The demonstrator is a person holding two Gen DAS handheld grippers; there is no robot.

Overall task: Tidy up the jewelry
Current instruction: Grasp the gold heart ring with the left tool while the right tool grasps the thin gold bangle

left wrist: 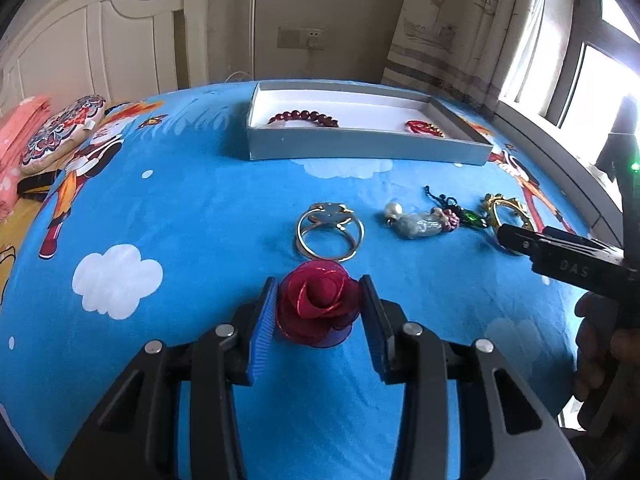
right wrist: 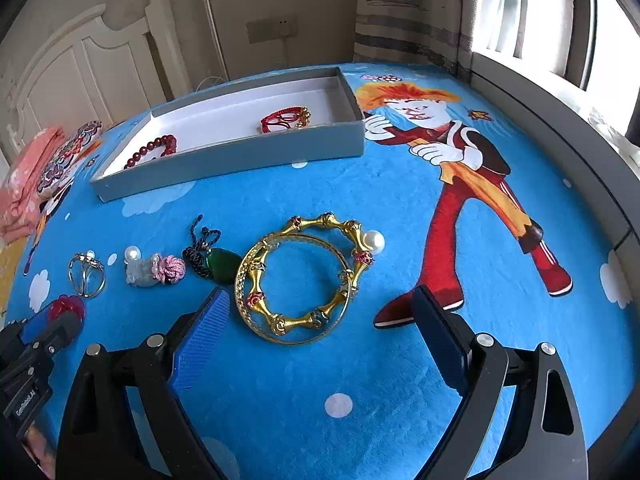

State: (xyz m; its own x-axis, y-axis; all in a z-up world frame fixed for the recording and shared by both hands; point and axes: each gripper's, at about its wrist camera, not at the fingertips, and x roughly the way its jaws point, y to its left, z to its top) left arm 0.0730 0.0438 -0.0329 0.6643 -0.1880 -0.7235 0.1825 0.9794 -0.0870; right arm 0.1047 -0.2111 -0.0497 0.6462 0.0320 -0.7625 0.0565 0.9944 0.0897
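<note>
Bright daylight comes in through the window [left wrist: 592, 80], which glows white and washed out. Near the window, the blue bedsheet [left wrist: 200, 208] is well lit and its colors look strong. Both pictures bend round like a ball, with dark, blurry corners. Shadows on the bedsheet are soft and faint.

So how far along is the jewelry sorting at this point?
Two pieces already lie in the grey box: a red bead bracelet and a red cord bracelet. The left gripper brackets the red rose ornament; the right gripper hovers open by the gold bangles. Ring, pearl charm and green pendant remain on the bedsheet.
</note>
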